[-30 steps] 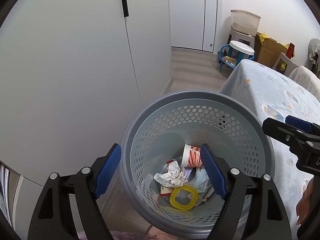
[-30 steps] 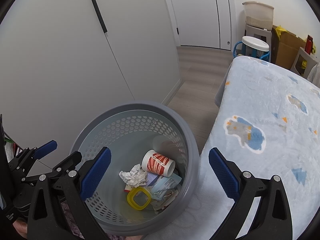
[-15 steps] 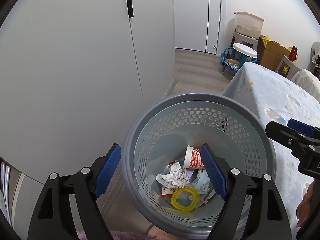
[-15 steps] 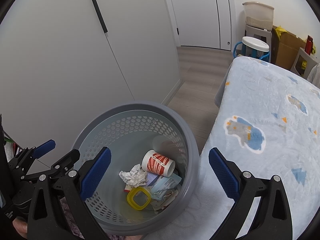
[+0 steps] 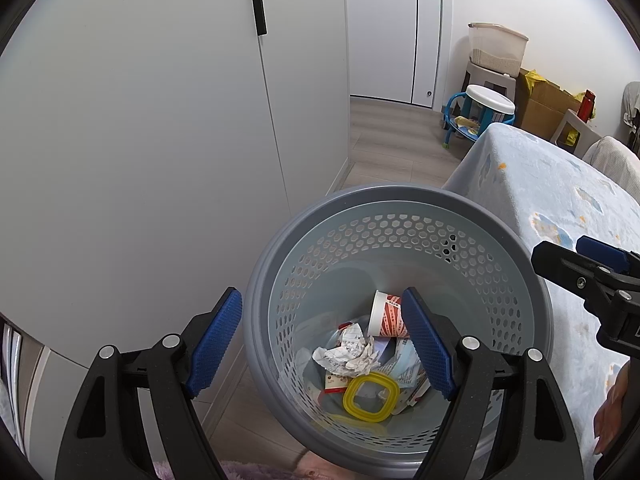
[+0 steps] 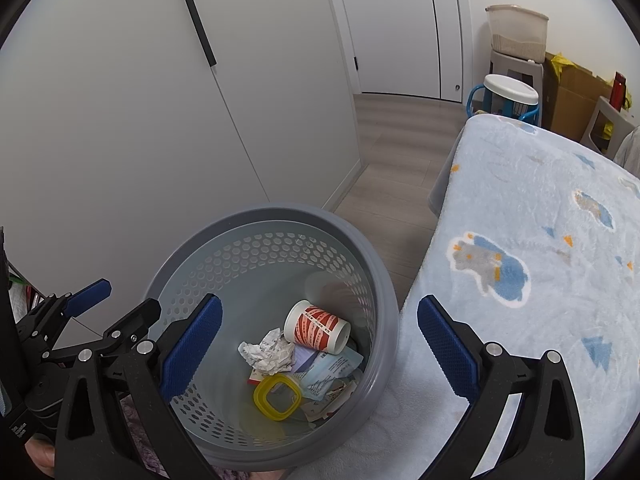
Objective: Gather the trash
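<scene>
Left gripper (image 5: pixel 320 340) wide open, empty, drawn slightly back above bin since a second ago. Right gripper (image 6: pixel 318 344) open, empty, unmoved. Trash – crumpled paper (image 6: pixel 268 354), yellow ring (image 6: pixel 277 397), paper cup (image 6: pixel 317 326) – in grey perforated bin (image 6: pixel 362 242) beside bed blanket (image 6: pixel 520 208). Judgement: deposit complete.

Round grey perforated plastic wastebasket (image 5: pixel 400 200), smooth, slightly glossy rim; crumpled white paper wad (image 6: pixel 267 354) rough and creased; red-and-white paper cup (image 6: pixel 318 326) smooth; yellow square plastic ring (image 6: pixel 277 397) glossy; pale blue fleece blanket (image 6: pixel 532 216) fluffy, matt; grey wood-look plank floor (image 5: pixel 396 140) matt; white cabinet doors (image 5: pixel 140 100) smooth, satin
</scene>
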`<state>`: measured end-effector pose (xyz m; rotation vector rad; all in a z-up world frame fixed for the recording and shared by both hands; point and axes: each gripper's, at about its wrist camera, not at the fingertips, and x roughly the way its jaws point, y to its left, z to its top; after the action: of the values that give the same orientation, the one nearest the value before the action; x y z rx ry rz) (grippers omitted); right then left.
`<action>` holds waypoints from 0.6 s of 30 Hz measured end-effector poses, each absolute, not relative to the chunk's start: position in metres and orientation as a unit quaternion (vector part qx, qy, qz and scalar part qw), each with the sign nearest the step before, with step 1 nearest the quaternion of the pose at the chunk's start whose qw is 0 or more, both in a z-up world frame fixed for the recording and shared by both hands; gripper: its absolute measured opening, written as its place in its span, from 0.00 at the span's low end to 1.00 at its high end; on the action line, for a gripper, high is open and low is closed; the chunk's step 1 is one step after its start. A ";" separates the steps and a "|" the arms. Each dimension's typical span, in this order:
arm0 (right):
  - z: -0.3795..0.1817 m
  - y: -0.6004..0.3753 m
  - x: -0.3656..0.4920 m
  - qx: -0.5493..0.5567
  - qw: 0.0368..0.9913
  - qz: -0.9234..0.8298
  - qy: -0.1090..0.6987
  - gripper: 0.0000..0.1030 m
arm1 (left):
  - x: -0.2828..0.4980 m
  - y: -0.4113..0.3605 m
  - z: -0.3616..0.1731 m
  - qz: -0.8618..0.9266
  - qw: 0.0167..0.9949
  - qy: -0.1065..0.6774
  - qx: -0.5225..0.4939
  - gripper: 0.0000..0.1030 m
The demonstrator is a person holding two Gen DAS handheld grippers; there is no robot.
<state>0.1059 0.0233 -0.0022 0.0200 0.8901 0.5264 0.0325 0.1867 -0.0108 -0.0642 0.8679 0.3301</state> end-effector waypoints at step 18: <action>-0.001 0.026 0.106 0.008 0.869 0.253 0.425 0.94 | 0.032 0.187 -0.011 0.157 0.894 0.418 -0.029 0.76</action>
<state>0.1064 0.0257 -0.0009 0.0164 0.8894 0.5284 0.0318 0.1869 -0.0114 -0.0610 0.8666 0.3245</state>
